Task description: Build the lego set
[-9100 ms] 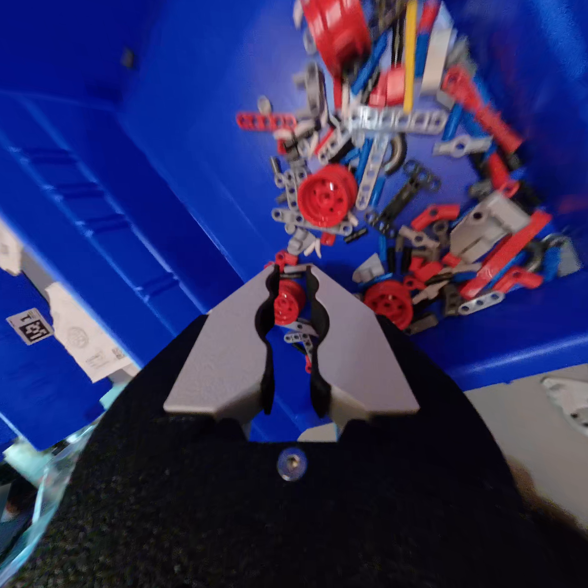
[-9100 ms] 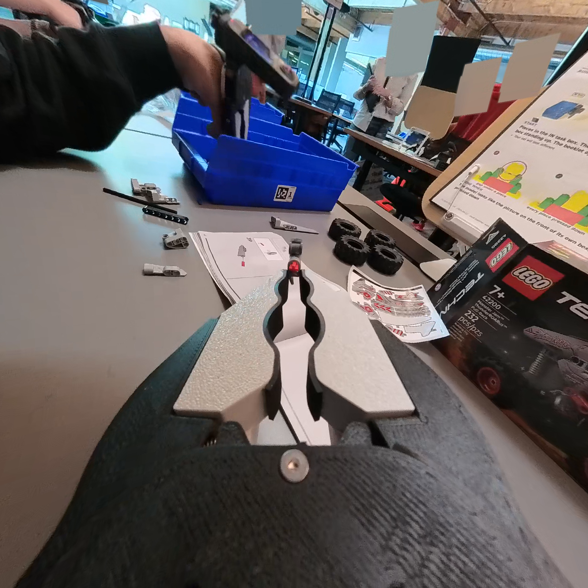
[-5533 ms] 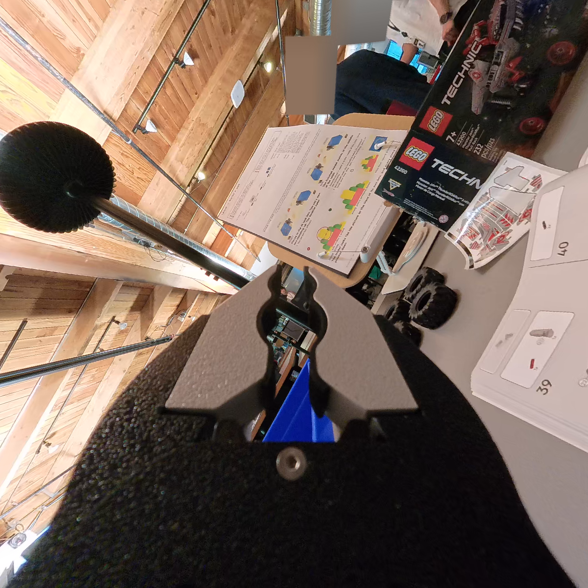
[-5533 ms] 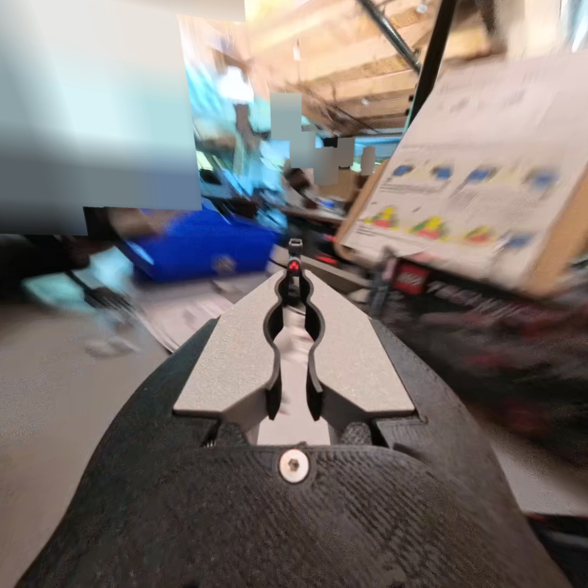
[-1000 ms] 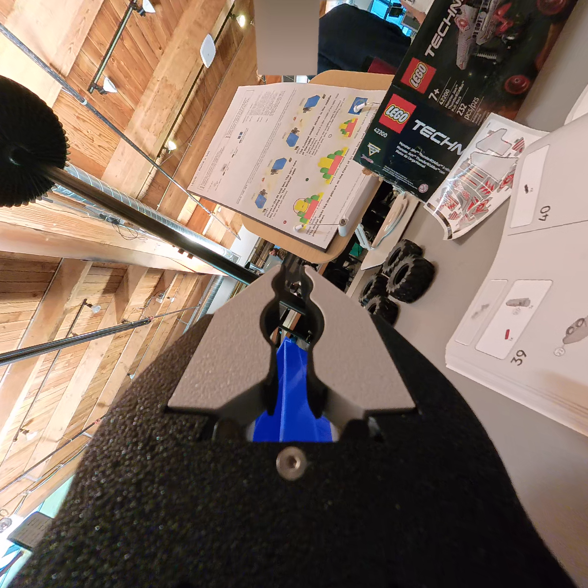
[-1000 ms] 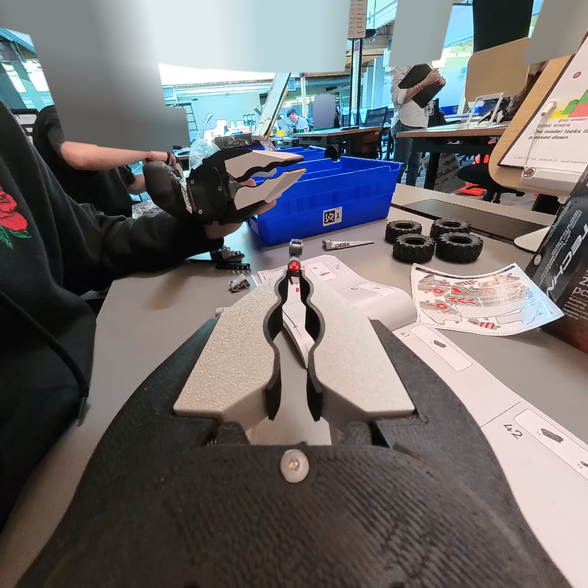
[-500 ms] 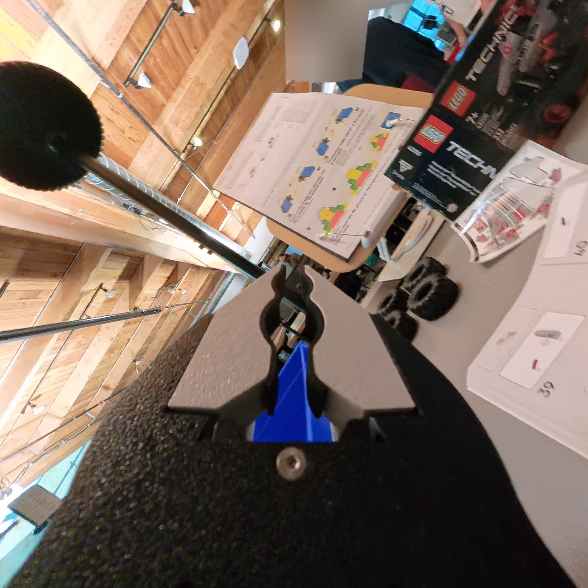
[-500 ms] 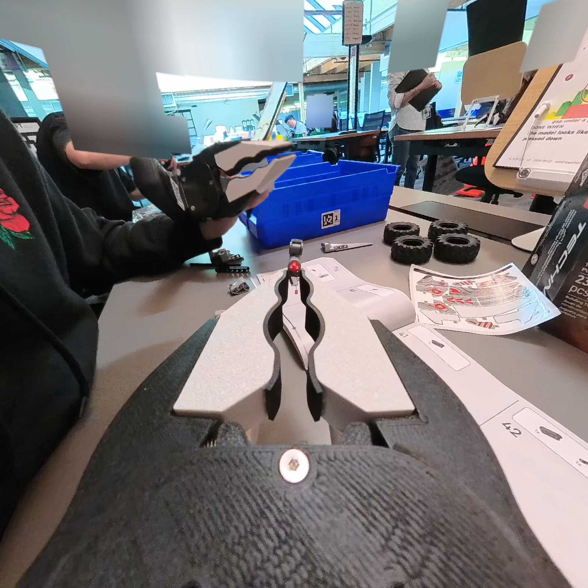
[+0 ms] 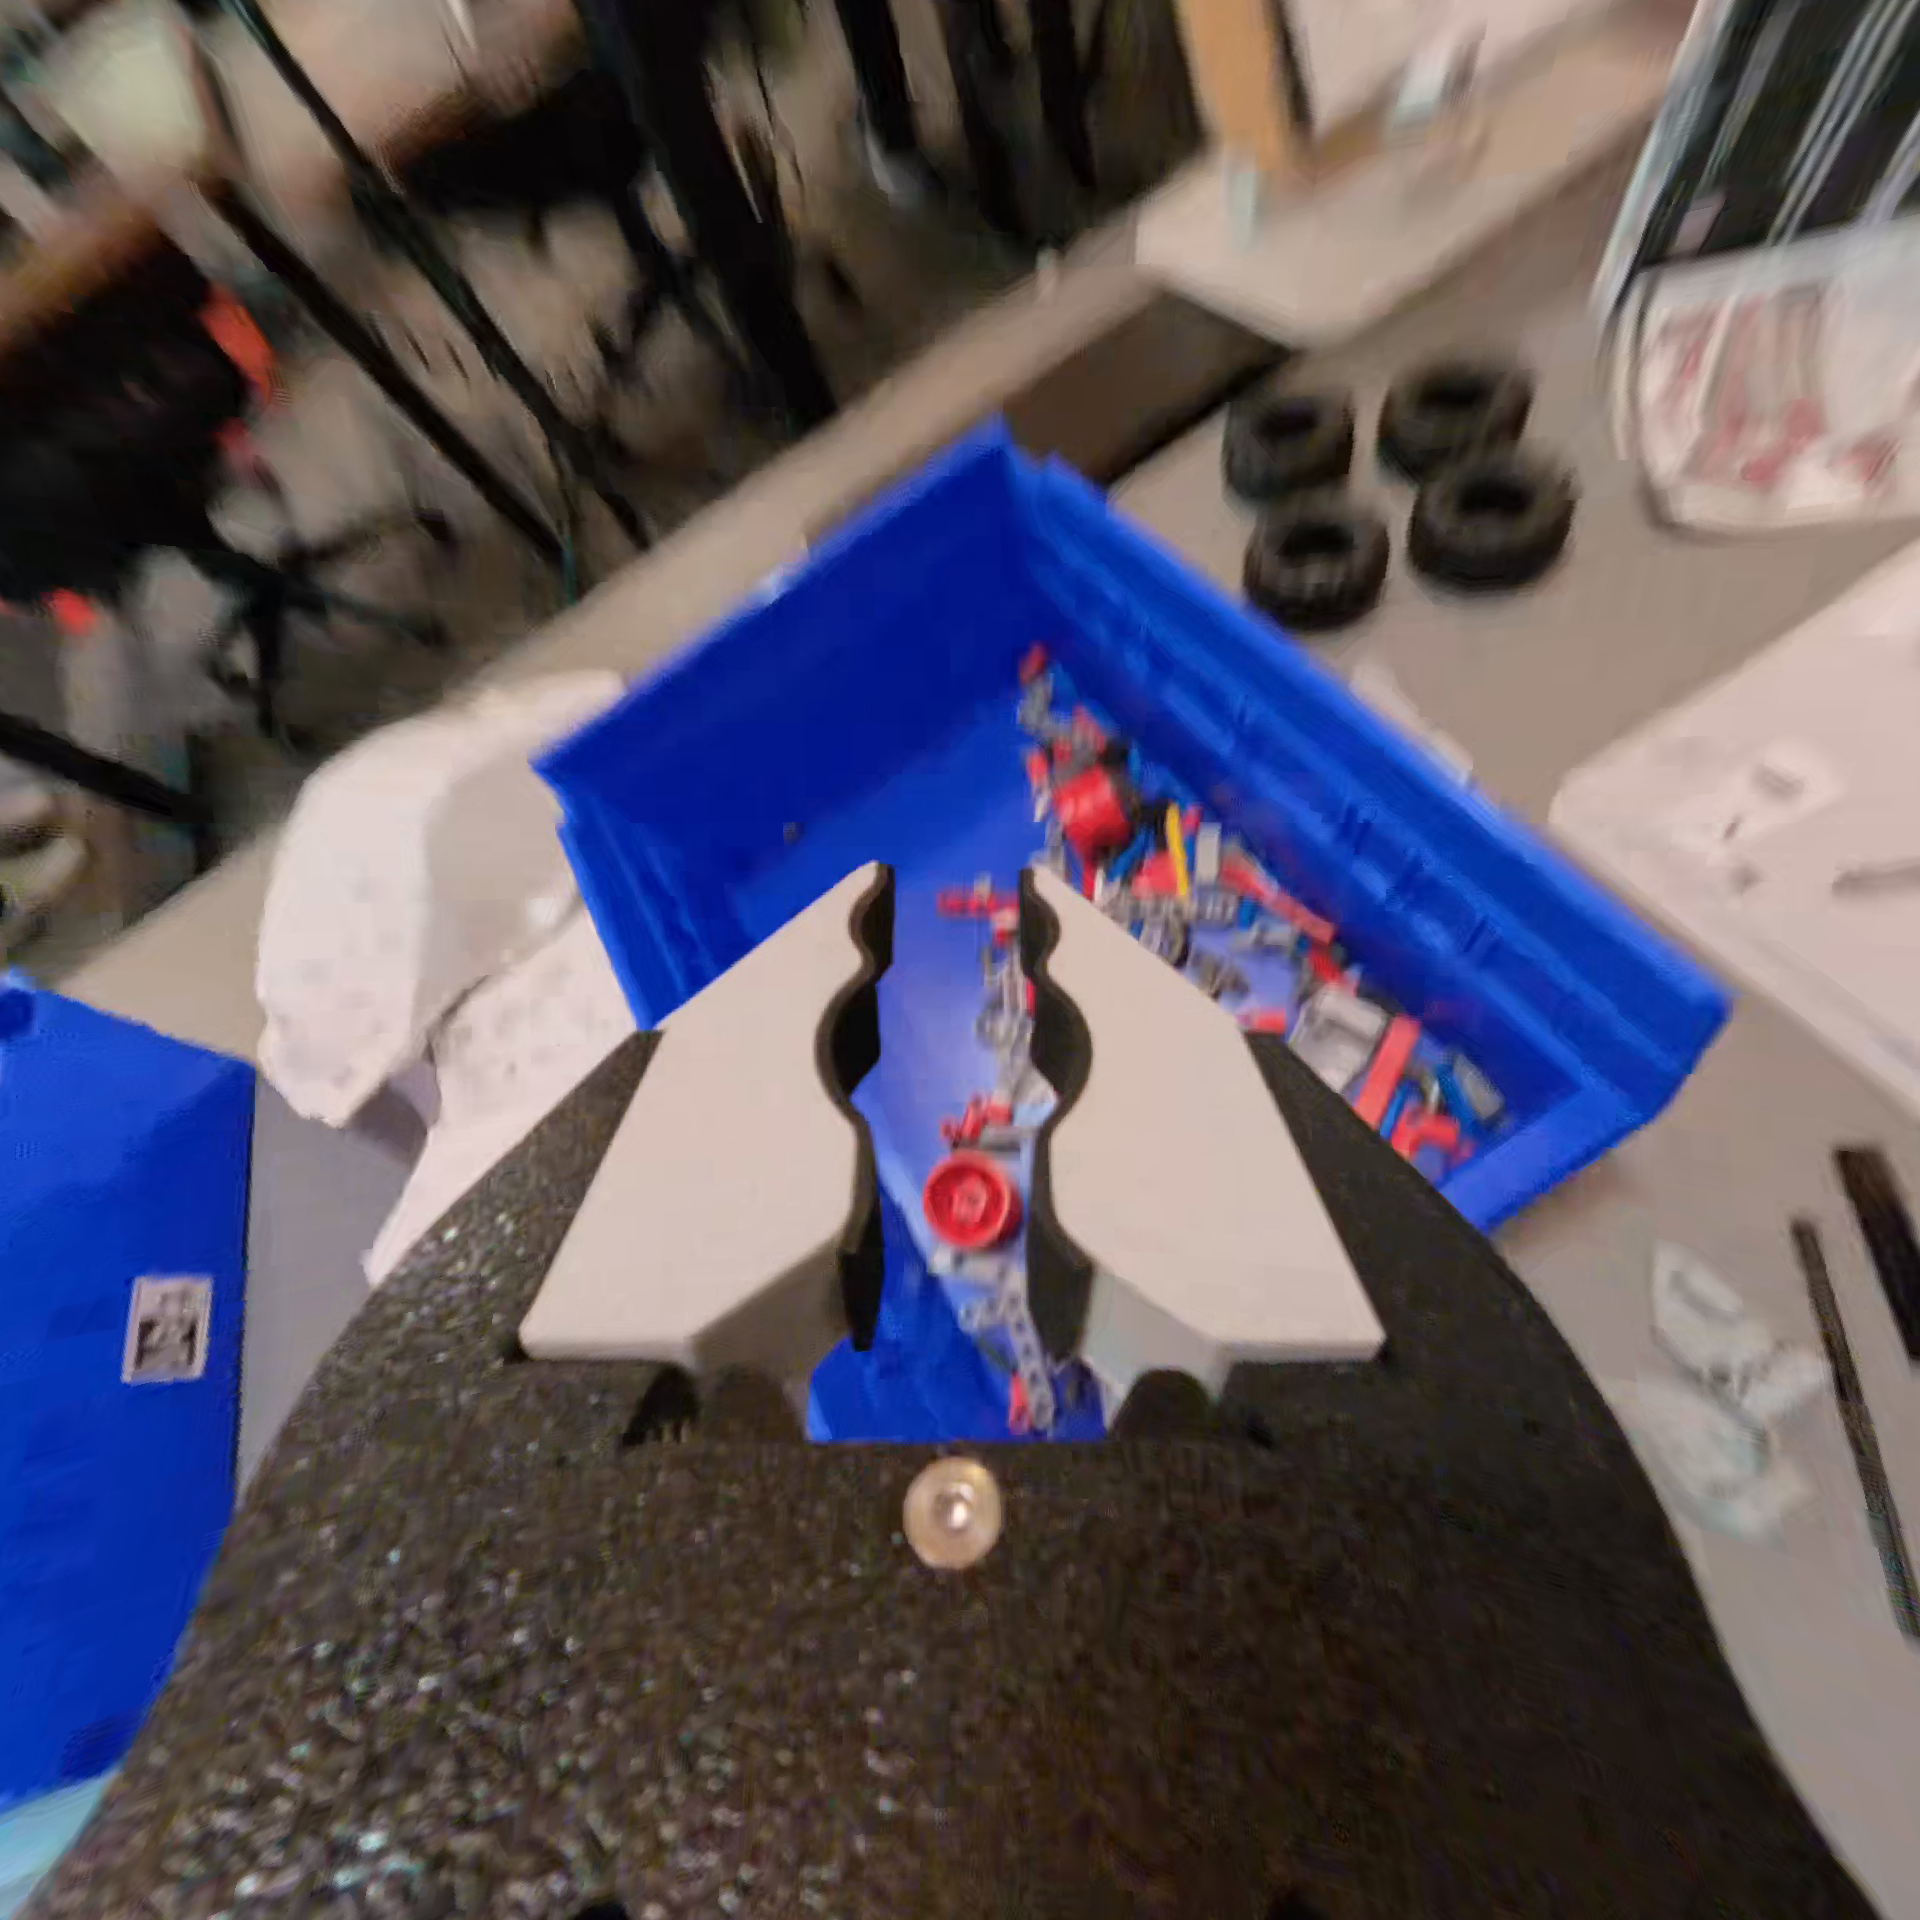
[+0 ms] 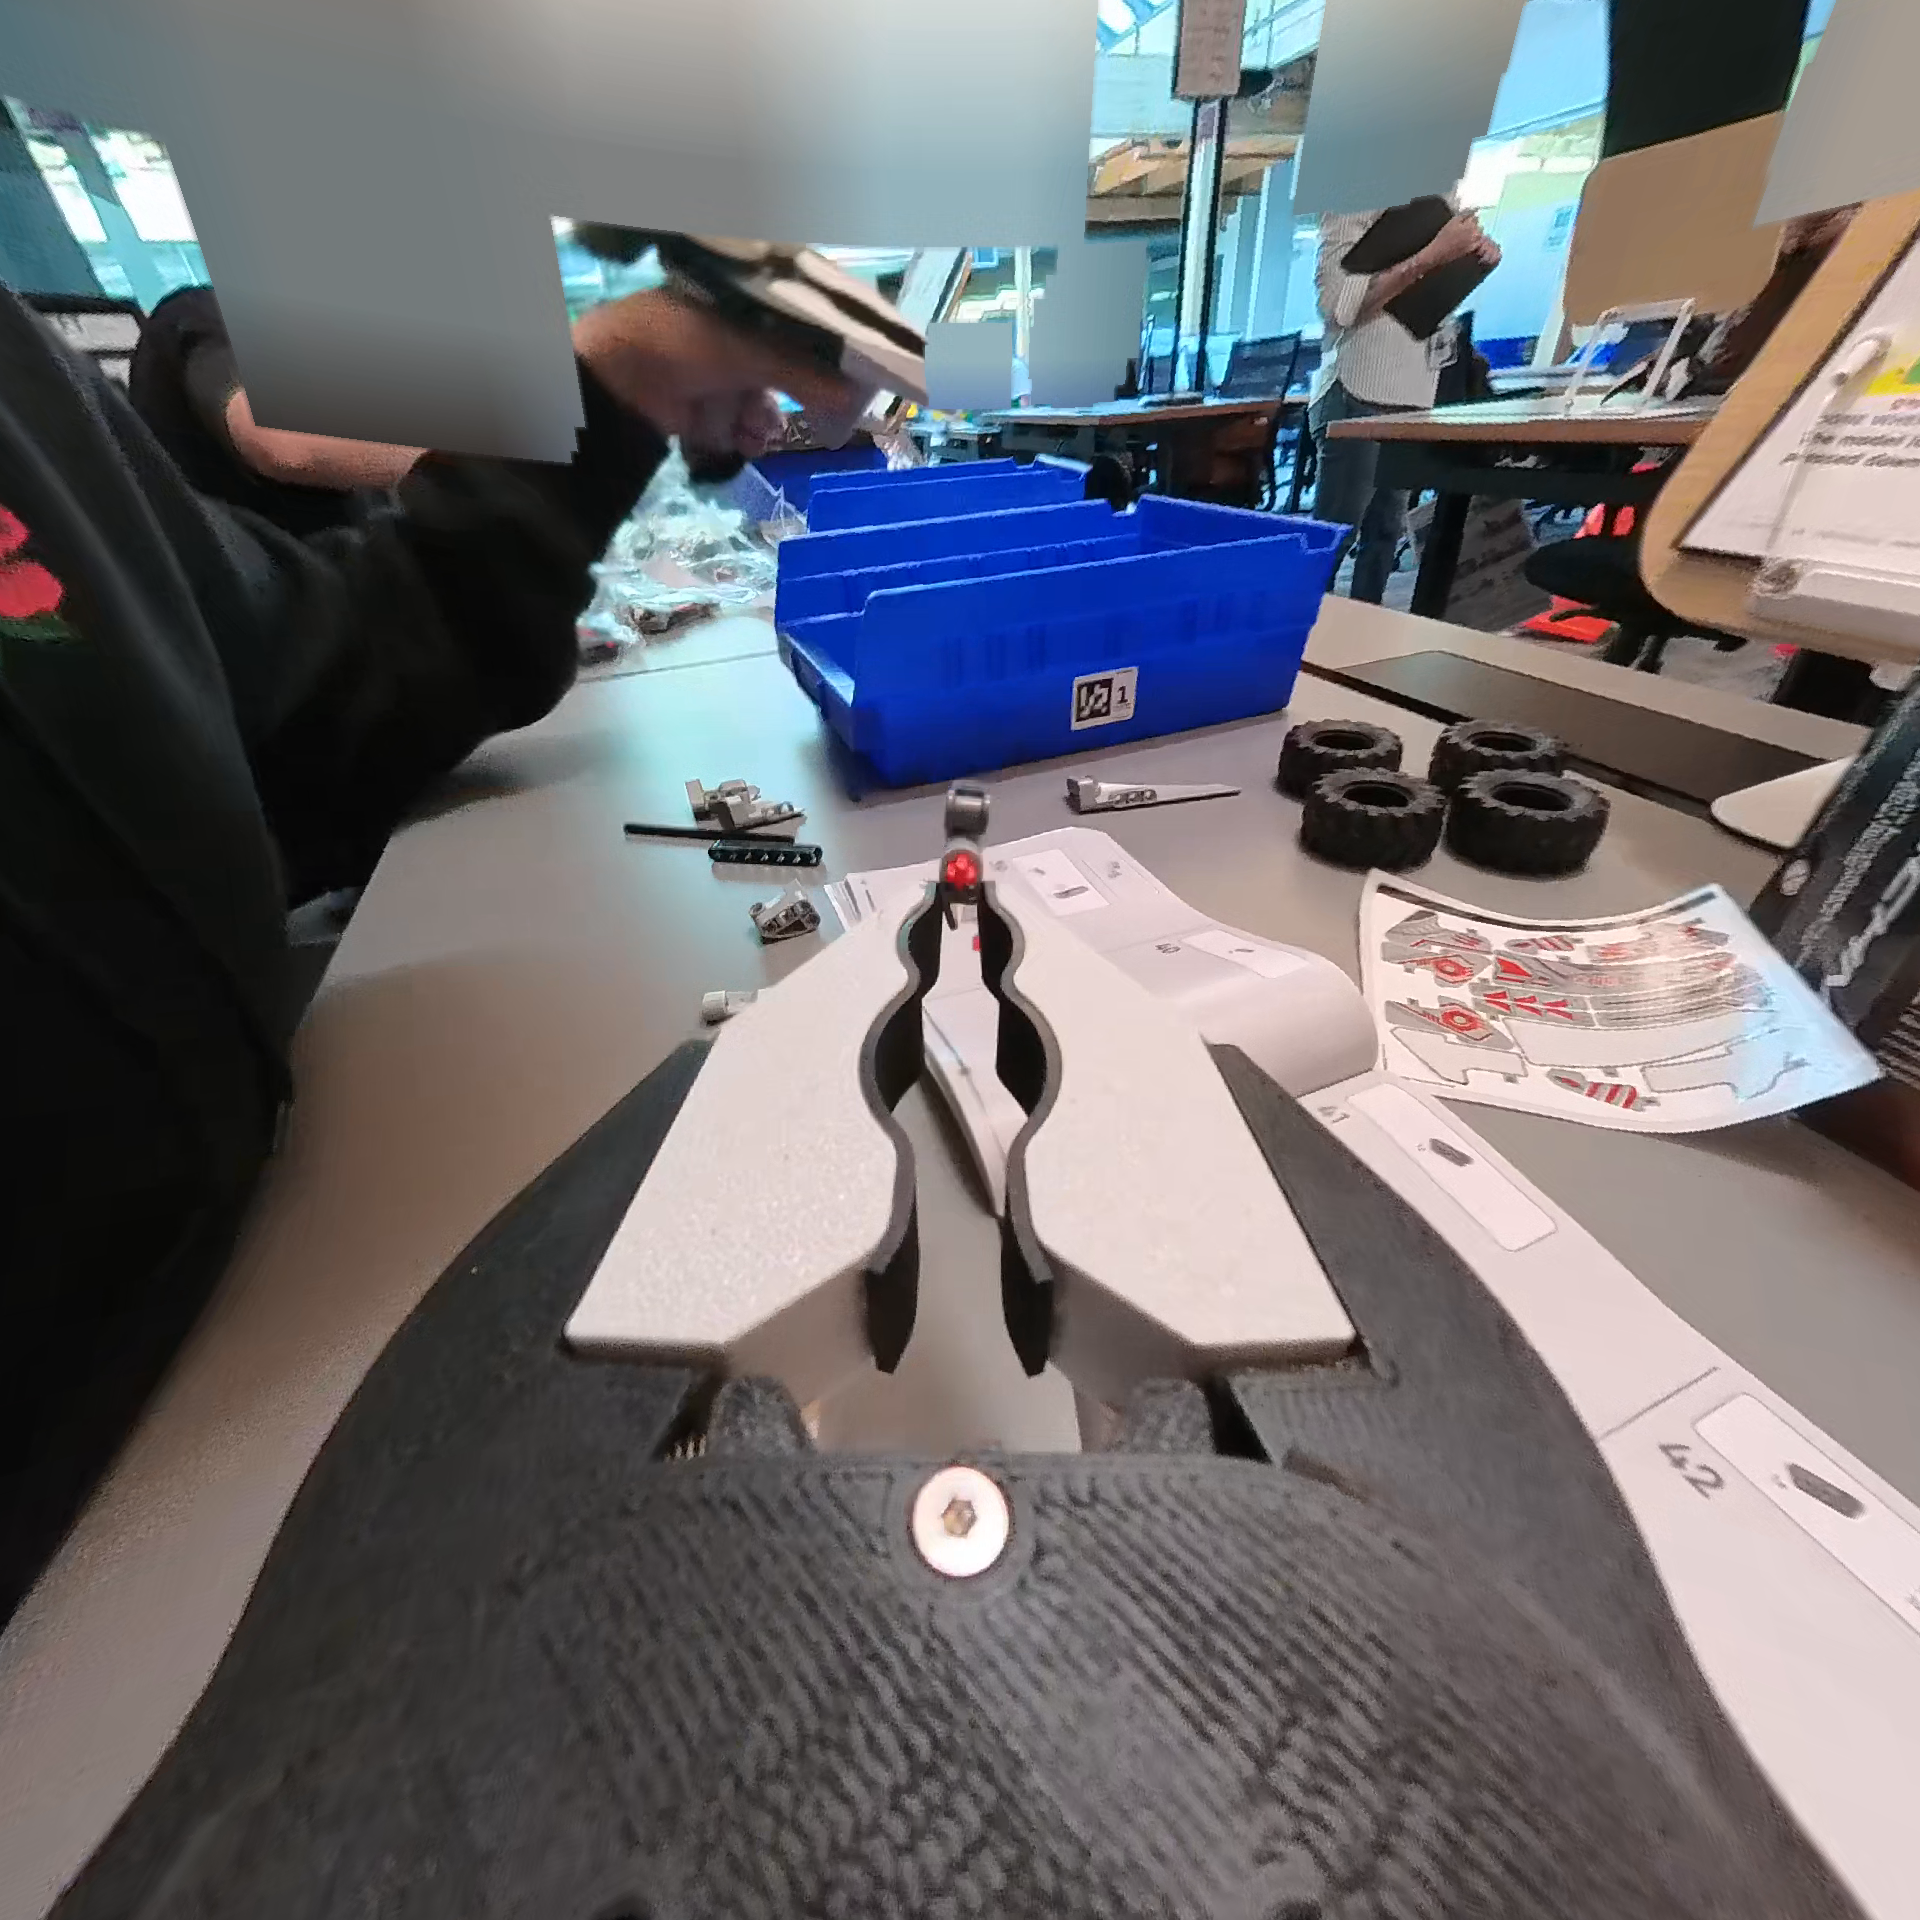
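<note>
The left claw (image 9: 956,904) hangs above the blue bin (image 9: 852,727), spread and empty, pointed down at the loose parts (image 9: 1195,904) heaped along the bin's far wall. This looks like the fetching step: a further piece is wanted from the bin. The right claw (image 10: 961,914) waits low over the table (image 10: 499,987), pressed together on a small sub-assembly (image 10: 963,842), a red pin topped by a grey connector that sticks out past its tips.

The next move likely calls for lowering the left claw into the bin and closing on one piece. The left view is blurred by motion, so which piece is meant cannot be told; a red wheel hub (image 9: 971,1195) lies apart from the heap, nearer the claw, and would be easiest to single out. The heap is tangled, so neighbours may lift with the chosen part, and the bin walls limit the angle of approach.

Beside the bin, on the table, sit four black tyres (image 10: 1444,790), an open instruction booklet (image 10: 1164,935), a sticker sheet (image 10: 1579,997), a few grey and black beams (image 10: 748,821), and a second blue bin (image 9: 104,1299) to the bin's other side.
</note>
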Tool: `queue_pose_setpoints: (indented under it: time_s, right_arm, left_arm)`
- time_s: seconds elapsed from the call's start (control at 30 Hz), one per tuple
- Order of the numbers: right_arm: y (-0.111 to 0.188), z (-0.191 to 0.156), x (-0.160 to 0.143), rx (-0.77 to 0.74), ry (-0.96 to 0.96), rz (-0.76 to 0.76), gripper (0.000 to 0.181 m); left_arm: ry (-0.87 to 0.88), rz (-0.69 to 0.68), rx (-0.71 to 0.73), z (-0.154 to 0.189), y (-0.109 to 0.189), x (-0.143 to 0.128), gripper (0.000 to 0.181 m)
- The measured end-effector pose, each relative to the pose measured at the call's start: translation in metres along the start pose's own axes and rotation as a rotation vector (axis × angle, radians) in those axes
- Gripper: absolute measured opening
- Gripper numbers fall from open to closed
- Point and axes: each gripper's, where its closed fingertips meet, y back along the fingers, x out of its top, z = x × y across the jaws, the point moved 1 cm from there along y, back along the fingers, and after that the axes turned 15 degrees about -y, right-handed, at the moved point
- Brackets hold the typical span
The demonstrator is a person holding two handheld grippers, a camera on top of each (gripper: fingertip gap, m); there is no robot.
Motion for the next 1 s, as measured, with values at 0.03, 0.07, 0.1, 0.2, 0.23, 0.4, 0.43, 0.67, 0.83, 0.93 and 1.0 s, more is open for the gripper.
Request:
queue_pose_setpoints:
  time_s: [0.03,0.07,0.1,0.2,0.23,0.4,0.43,0.67,0.83,0.93,1.0]
  right_arm:
    - [-0.002,-0.001,-0.003,0.005,0.002,-0.022,0.005]
    - [-0.004,-0.002,-0.005,0.009,0.008,-0.041,0.005]
    - [-0.005,-0.003,-0.007,0.016,0.020,-0.055,0.005]
    - [-0.007,-0.006,-0.009,0.031,0.043,-0.065,0.005]
    - [-0.007,-0.006,-0.008,0.036,0.039,-0.065,0.005]
    - [-0.006,-0.006,-0.007,0.067,0.007,-0.061,0.005]
    - [-0.006,-0.006,-0.007,0.070,0.000,-0.063,0.005]
    - [-0.012,-0.005,-0.011,0.086,-0.007,-0.106,0.005]
    - [-0.018,-0.009,-0.022,0.116,-0.005,-0.190,0.004]
    - [-0.020,-0.011,-0.025,0.130,0.000,-0.219,0.005]
    - [-0.020,-0.012,-0.026,0.143,-0.009,-0.229,0.005]
  left_arm:
    - [-0.025,-0.100,-0.051,0.002,-0.007,-0.014,0.020]
    - [-0.077,-0.194,-0.138,0.011,-0.014,-0.027,0.020]
    - [-0.112,-0.263,-0.184,0.013,-0.022,-0.036,0.021]
    - [-0.107,-0.363,-0.173,0.007,-0.042,-0.041,0.014]
    - [-0.115,-0.405,-0.214,0.012,-0.047,-0.044,0.020]
    - [-0.132,-0.541,-0.246,0.019,-0.061,-0.067,0.023]
    - [-0.124,-0.561,-0.263,0.023,-0.060,-0.072,0.024]
    - [-0.175,-0.721,-0.262,0.023,-0.052,-0.096,0.007]
    - [-0.188,-0.791,-0.287,0.029,-0.053,-0.107,0.016]
    - [-0.203,-0.837,-0.324,0.037,-0.053,-0.114,0.018]
    - [-0.220,-0.842,-0.349,0.043,-0.054,-0.114,0.020]
